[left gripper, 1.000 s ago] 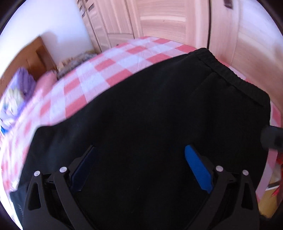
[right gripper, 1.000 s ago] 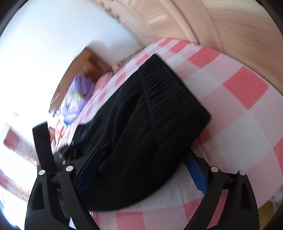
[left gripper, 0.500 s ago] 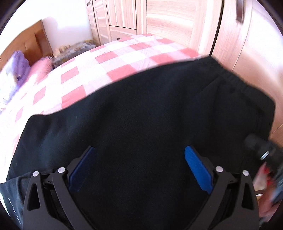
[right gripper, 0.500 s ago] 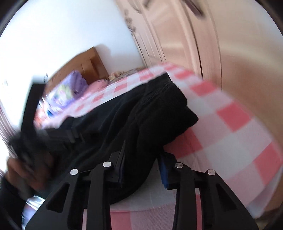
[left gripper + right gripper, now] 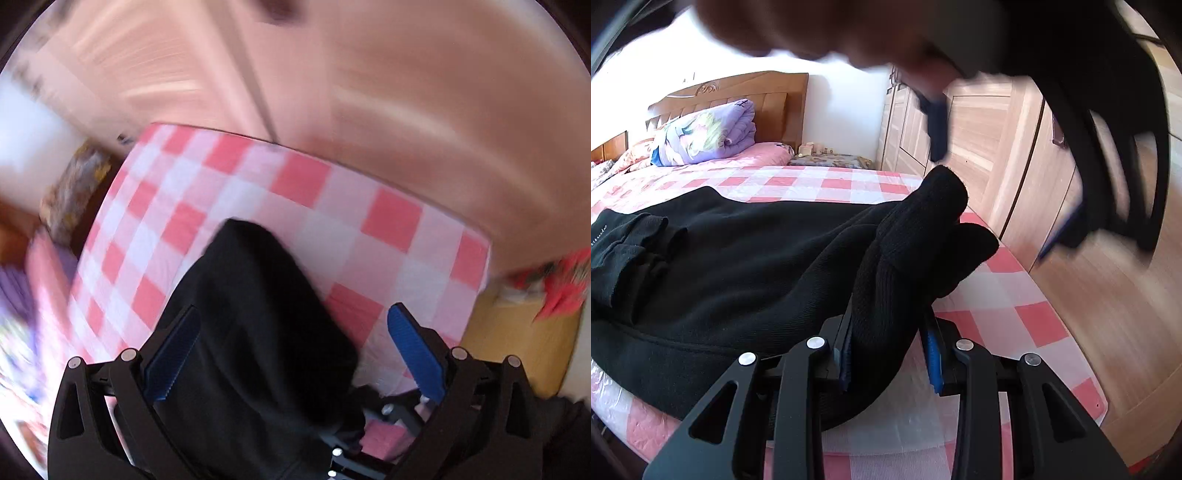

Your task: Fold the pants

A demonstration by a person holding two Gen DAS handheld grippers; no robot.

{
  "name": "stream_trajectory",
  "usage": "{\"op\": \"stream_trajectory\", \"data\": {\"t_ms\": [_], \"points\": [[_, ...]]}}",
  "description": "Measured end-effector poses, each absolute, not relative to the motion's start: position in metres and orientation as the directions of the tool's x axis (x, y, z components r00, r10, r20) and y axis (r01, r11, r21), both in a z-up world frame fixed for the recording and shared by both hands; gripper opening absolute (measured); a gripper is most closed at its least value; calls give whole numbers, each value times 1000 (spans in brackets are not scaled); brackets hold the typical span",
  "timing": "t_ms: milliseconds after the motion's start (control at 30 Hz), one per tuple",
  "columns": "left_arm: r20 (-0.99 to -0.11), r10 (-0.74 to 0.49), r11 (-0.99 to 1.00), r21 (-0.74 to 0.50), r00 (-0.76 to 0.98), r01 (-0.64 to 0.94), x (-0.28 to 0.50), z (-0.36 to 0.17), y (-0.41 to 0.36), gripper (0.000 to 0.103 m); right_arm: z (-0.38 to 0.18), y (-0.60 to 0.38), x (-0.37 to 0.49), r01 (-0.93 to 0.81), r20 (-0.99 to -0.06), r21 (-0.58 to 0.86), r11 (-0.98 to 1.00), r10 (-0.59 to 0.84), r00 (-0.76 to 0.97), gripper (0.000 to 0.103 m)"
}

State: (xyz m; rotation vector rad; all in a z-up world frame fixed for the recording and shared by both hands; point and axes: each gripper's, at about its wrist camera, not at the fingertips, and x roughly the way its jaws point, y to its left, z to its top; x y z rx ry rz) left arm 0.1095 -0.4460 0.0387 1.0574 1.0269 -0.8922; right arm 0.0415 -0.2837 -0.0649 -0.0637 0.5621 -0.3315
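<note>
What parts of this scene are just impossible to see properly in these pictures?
- Wardrobe doors, left wrist view: smeared by motion blur.
- Red patterned thing at the right edge, left wrist view: too blurred to identify.
- Far end of the black pants, right wrist view: cut off by the left edge.
- Left gripper, right wrist view: blurred, partly behind the person's hand.
- Pants fabric inside the right gripper: hidden by its fingers.

checked bed (image 5: 827,184), wooden headboard (image 5: 768,92), wardrobe doors (image 5: 990,147)
</note>
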Motion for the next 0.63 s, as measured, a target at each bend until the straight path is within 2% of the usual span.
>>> {"op": "stream_trajectory", "data": {"t_ms": [67, 133, 167, 300, 333, 367, 400, 467, 500, 533, 567, 633], "points": [[-925, 29, 203, 376, 378, 904, 102, 15, -454, 101, -65, -282, 41, 289, -512, -147, 946, -323, 796, 33], [-840, 174, 144, 539, 515, 830, 107, -11, -459, 101, -66, -281, 44, 287, -511, -148, 946, -322, 797, 33], [-811, 234, 120, 572, 537, 812, 111, -24, -460, 101, -67, -281, 43, 288, -510, -150, 946, -323, 797, 33], [-826, 310, 67, 512, 470, 856, 113, -53, -454, 100, -71, -278, 44, 286, -513, -168, 943, -331, 792, 33], [-824, 306, 58, 516, 477, 855, 111, -57, -452, 94, -72, -277, 45, 283, -513, -174, 943, -332, 791, 33], [-825, 301, 56, 516, 478, 855, 110, -57, -450, 70, -72, -277, 45, 282, -512, -179, 943, -333, 791, 33], [-839, 294, 79, 498, 458, 863, 111, -56, -448, 54, -71, -277, 44, 284, -511, -181, 942, -337, 791, 35], [-854, 255, 104, 491, 454, 865, 115, -47, -446, 41, -69, -278, 41, 280, -512, -161, 946, -322, 796, 38], [-863, 239, 112, 481, 446, 870, 115, -45, -445, 36, -67, -278, 39, 267, -516, -144, 953, -303, 802, 58], [-873, 213, 127, 470, 438, 874, 117, -40, -440, 34, -66, -279, 35, 244, -521, -117, 963, -268, 811, 72], [-880, 199, 142, 461, 431, 876, 119, -37, -439, 33, -66, -280, 31, 230, -522, -89, 969, -242, 818, 94], [-904, 155, 193, 424, 399, 885, 126, -25, -430, 31, -68, -284, 20, 218, -542, -24, 976, -196, 817, 95]]}}
